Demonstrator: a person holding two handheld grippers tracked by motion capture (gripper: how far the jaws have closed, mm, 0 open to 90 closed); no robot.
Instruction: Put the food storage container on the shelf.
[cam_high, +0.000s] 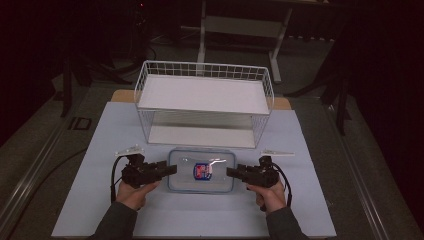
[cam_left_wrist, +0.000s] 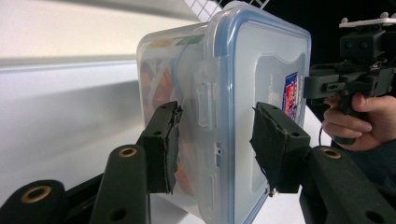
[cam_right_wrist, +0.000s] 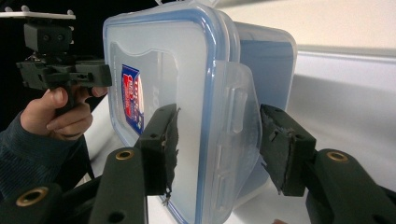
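Observation:
A clear lidded container (cam_high: 220, 162) with a blue rim and a red-and-blue sticker (cam_high: 201, 171) lies flat on the white mat, just in front of the wire rack. My left gripper (cam_high: 172, 169) is at its left end and my right gripper (cam_high: 230, 172) at its right end, both pointing inward. In the left gripper view the container (cam_left_wrist: 261, 70) stands between the open jaws of my left gripper (cam_left_wrist: 217, 144), which straddle its side latch (cam_left_wrist: 205, 93). In the right gripper view my right gripper (cam_right_wrist: 217, 144) is open around the container's (cam_right_wrist: 159, 60) other latch flap (cam_right_wrist: 233, 121).
A white wire rack (cam_high: 205, 67) with two white shelves stands right behind the container. The white mat (cam_high: 100, 200) covers a table with wooden corners at the back. Dark floor, cables and table legs lie around and beyond it.

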